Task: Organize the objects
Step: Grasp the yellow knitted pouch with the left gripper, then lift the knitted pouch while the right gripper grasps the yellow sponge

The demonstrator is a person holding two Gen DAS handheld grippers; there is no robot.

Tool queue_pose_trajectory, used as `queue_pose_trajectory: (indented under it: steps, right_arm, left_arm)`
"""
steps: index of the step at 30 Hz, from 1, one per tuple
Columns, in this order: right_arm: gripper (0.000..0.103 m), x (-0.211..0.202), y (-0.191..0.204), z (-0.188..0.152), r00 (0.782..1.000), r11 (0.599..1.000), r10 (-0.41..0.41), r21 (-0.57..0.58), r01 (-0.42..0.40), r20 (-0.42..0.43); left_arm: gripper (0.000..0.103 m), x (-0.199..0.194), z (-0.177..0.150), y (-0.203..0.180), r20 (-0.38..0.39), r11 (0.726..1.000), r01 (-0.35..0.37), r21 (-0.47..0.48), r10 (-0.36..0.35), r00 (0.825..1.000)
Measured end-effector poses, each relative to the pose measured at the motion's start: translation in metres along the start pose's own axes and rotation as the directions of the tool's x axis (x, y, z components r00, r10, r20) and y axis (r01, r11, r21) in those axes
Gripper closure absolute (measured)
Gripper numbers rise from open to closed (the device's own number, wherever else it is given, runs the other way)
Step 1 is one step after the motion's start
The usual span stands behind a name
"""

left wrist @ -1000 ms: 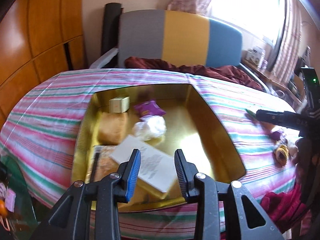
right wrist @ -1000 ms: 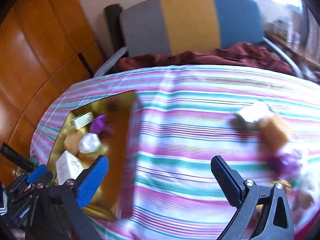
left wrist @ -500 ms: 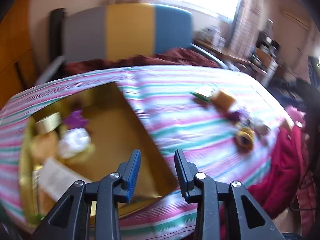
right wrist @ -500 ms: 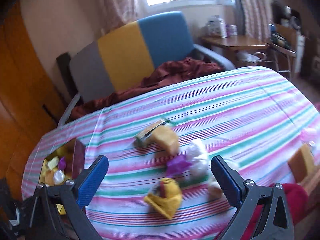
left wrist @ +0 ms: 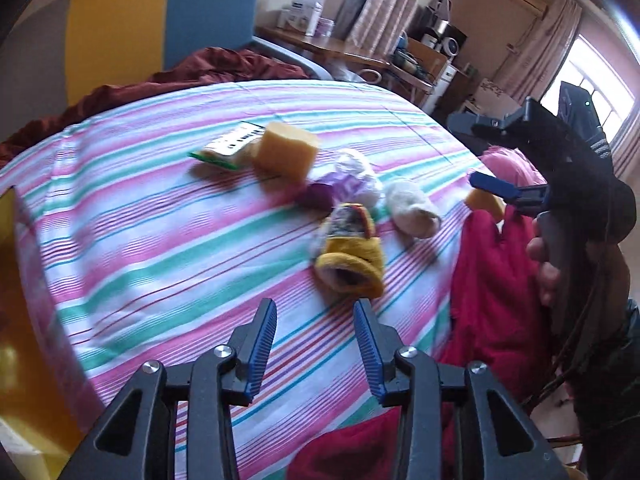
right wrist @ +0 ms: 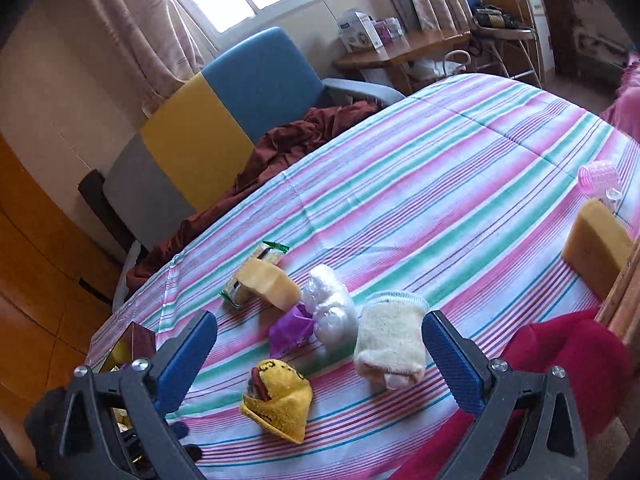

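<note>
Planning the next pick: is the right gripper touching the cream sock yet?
Apart. The right wrist view shows the right gripper open, its fingers clear of the cream sock.

both tongs swung from the gold tray to the yellow sock (left wrist: pixel 349 254).

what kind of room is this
Most likely a lived-in home room, perhaps a bedroom or living room: a striped cloth covers the table, an armchair stands behind it, and curtains hang at the window.
</note>
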State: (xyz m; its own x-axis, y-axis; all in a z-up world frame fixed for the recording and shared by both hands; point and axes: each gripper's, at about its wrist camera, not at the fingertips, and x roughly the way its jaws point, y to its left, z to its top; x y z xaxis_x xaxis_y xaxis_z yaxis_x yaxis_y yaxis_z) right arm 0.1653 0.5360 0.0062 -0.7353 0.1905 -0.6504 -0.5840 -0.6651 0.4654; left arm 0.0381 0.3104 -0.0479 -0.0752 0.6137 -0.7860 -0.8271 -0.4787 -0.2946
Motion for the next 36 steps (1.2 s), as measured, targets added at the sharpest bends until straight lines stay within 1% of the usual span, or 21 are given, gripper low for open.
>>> queue_pose_trajectory:
  steps: [1, 3, 5, 6, 8, 10, 13, 15, 16, 17, 18, 19, 21, 22, 26, 31, 33, 36]
  right_arm:
    - [0.000, 0.000, 0.000, 0.000, 1.000, 1.000, 0.011, 0.003, -0.011, 0.003]
    - [0.000, 0.005, 0.000, 0.000, 1.000, 1.000, 0.020, 0.003, -0.020, -0.019]
    - [0.000, 0.007, -0.001, -0.001, 0.999, 0.999, 0.041, 0.010, -0.041, -0.031]
    - [0.000, 0.008, -0.002, -0.001, 0.998, 0.999, 0.048, 0.016, -0.047, -0.032]
    - [0.000, 0.006, -0.003, -0.002, 0.997, 0.997, 0.067, 0.024, -0.067, -0.022]
    - [0.000, 0.004, -0.005, -0.002, 0.996, 0.996, 0.087, 0.035, -0.086, -0.012]
    - [0.000, 0.003, -0.006, -0.003, 0.995, 0.995, 0.096, 0.039, -0.096, -0.008]
    - [0.000, 0.004, -0.005, -0.003, 0.995, 0.994, 0.100, 0.042, -0.099, -0.012]
    - [0.000, 0.005, -0.005, -0.003, 0.995, 0.994, 0.099, 0.043, -0.098, -0.012]
    - [0.000, 0.005, -0.005, -0.002, 0.995, 0.994, 0.099, 0.043, -0.099, -0.013]
    - [0.000, 0.005, -0.005, -0.002, 0.995, 0.994, 0.101, 0.044, -0.101, -0.013]
    - [0.000, 0.005, -0.006, -0.003, 0.995, 0.994, 0.103, 0.045, -0.103, -0.013]
    - [0.000, 0.007, -0.006, -0.002, 0.994, 0.993, 0.106, 0.045, -0.105, -0.020]
    - [0.000, 0.008, -0.006, -0.002, 0.994, 0.993, 0.106, 0.046, -0.105, -0.027]
    - [0.000, 0.013, -0.004, -0.002, 0.994, 0.995, 0.089, 0.039, -0.087, -0.059]
    - [0.000, 0.022, -0.001, -0.002, 0.992, 0.998, 0.052, 0.023, -0.050, -0.115]
    - [0.000, 0.027, 0.001, -0.003, 0.989, 0.999, 0.034, 0.015, -0.033, -0.144]
    - [0.000, 0.034, 0.002, -0.002, 0.982, 1.000, 0.014, 0.007, -0.013, -0.186]
  left_arm:
    - [0.059, 0.005, 0.003, -0.003, -0.006, 1.000, 0.016, 0.000, -0.016, 1.000]
    - [0.056, 0.012, 0.010, -0.011, -0.006, 0.999, 0.048, 0.008, -0.048, 0.999]
    - [0.042, 0.020, 0.017, -0.019, -0.006, 0.999, 0.046, 0.020, -0.046, 0.999]
    - [0.039, 0.025, 0.021, -0.021, -0.006, 0.998, 0.050, 0.022, -0.050, 0.999]
    - [0.028, 0.036, 0.028, -0.026, -0.014, 0.998, 0.052, 0.026, -0.051, 0.999]
    - [0.026, 0.047, 0.036, -0.028, -0.024, 0.998, 0.052, 0.031, -0.051, 0.998]
    - [0.026, 0.069, 0.045, -0.032, -0.045, 0.999, 0.035, 0.040, -0.034, 0.998]
    - [0.027, 0.083, 0.049, -0.032, -0.059, 0.999, 0.012, 0.044, -0.009, 0.998]
    - [0.031, 0.088, 0.050, -0.032, -0.061, 0.999, -0.004, 0.043, 0.006, 0.998]
    - [0.045, 0.093, 0.050, -0.030, -0.062, 0.999, -0.011, 0.041, 0.014, 0.998]
    - [0.055, 0.096, 0.049, -0.027, -0.061, 0.999, -0.034, 0.038, 0.036, 0.997]
    - [0.061, 0.097, 0.048, -0.023, -0.059, 0.998, -0.051, 0.032, 0.052, 0.997]
    - [0.067, 0.090, 0.042, -0.011, -0.037, 1.000, -0.003, 0.012, 0.004, 0.999]
    - [0.068, 0.086, 0.038, -0.006, -0.029, 1.000, -0.007, 0.009, 0.007, 1.000]
    - [0.069, 0.060, 0.013, 0.013, 0.022, 1.000, -0.020, -0.011, 0.020, 1.000]
    - [0.068, 0.028, -0.026, 0.021, 0.068, 0.997, -0.072, 0.017, 0.071, 0.995]
    - [0.068, 0.019, -0.037, 0.027, 0.079, 0.997, -0.082, 0.008, 0.081, 0.994]
    - [0.068, 0.017, -0.042, 0.031, 0.087, 0.997, -0.075, -0.024, 0.077, 0.993]
